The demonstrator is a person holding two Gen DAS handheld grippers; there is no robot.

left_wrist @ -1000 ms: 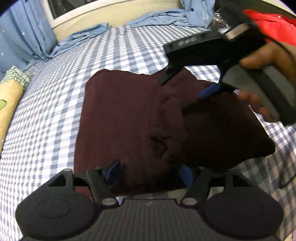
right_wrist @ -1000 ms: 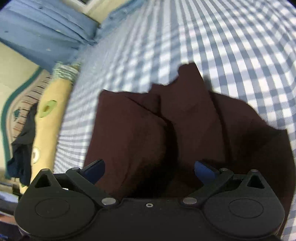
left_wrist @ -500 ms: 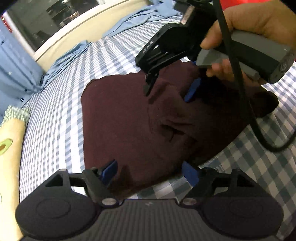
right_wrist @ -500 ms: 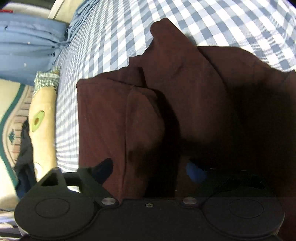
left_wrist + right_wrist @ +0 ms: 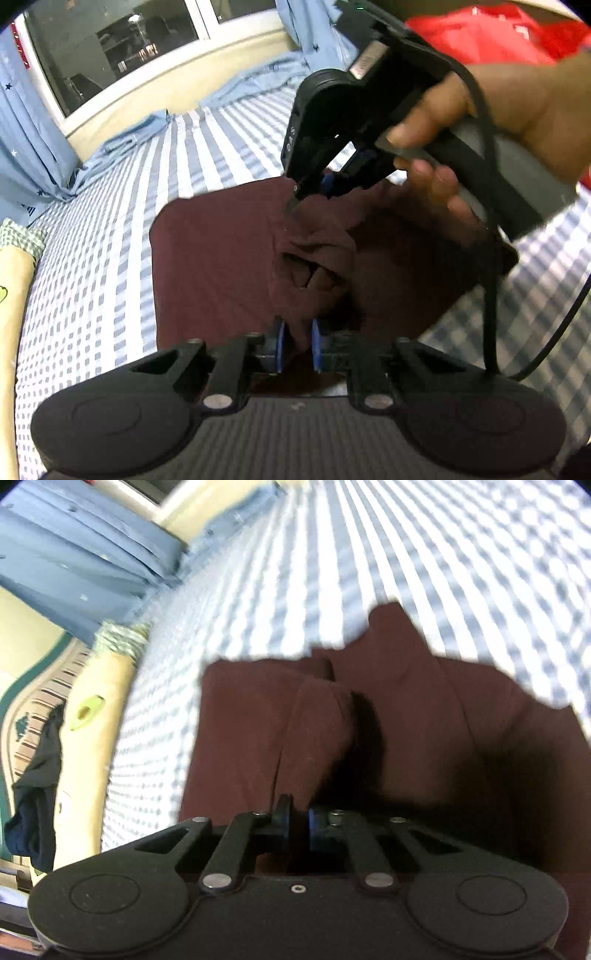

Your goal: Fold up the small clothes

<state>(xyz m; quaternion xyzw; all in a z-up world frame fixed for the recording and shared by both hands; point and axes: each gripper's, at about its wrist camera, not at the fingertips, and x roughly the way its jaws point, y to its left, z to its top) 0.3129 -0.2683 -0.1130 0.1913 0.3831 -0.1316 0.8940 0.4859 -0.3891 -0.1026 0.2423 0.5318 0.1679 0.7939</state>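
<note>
One rumpled maroon cloth (image 5: 221,266), folded.

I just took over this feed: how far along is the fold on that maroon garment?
Done: the maroon garment lies bunched on the checked sheet. In hand: left gripper and right gripper are closing on its cloth. Left: lifting, folding over and flattening.

Bed sheet (image 5: 110,266): blue-white check, fills most of both views. Dark window (image 5: 110,48) beyond its far edge, cream sill below. Blue star curtains (image 5: 26,147) either side of window, hems on the sheet. Cream pillow (image 5: 88,720) at sheet's left edge.
</note>
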